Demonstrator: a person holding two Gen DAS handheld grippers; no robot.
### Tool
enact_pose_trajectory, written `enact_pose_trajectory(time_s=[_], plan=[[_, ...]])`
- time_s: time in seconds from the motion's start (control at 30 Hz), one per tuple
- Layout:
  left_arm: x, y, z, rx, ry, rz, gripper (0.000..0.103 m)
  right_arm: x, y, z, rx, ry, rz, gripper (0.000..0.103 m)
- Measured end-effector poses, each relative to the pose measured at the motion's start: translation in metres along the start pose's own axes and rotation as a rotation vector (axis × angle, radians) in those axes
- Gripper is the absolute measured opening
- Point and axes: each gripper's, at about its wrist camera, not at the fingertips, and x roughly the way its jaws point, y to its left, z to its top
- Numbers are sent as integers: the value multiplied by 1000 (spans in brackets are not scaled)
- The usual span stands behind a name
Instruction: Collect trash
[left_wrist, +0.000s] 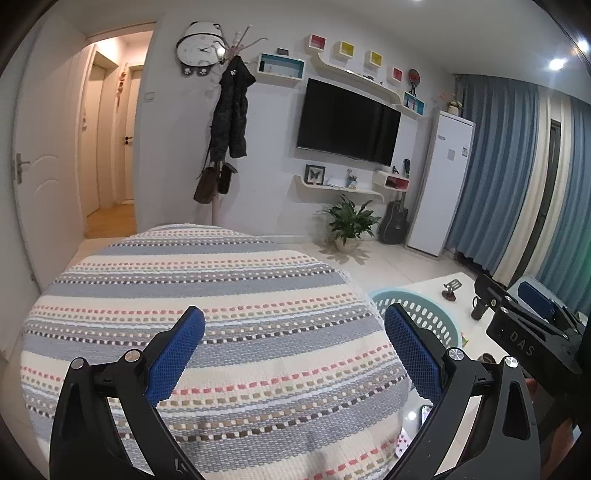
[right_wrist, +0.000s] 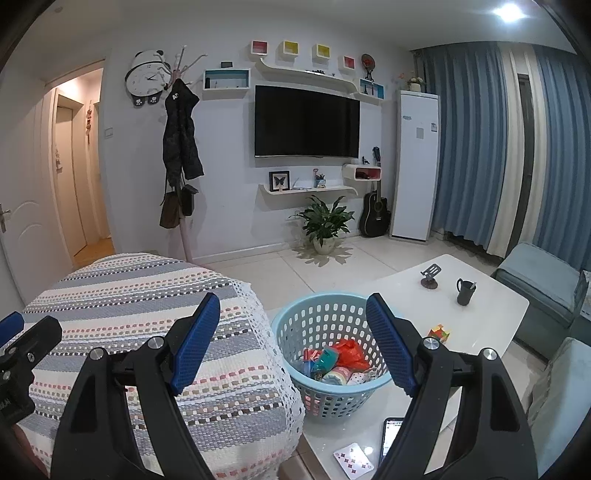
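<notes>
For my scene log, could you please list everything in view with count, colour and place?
basket: one, light blue, on the table's near-left part
trash: several pieces, red, teal and pink, inside the basket
table: one, white, right of the striped cover
striped cover: one, grey, cream and pink, left foreground
cup: one, black, far side of the table
phone stand: one, dark, left of the cup
puzzle cube: one, multicoloured, right of the basket
playing card: one, white and red, table's near edge
left tongs: open, over the cover
right tongs: open, before the basket
</notes>
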Motion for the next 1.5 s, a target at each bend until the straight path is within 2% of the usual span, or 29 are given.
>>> enact_pose_trajectory(time_s=[0.3,1.5], plan=[[4,-17,1,32,6,-22,95,4,-12,0,12,5,-35,77],[10,-20,5,54,3,-11,95,22,-20,4,30,19,-73,79]])
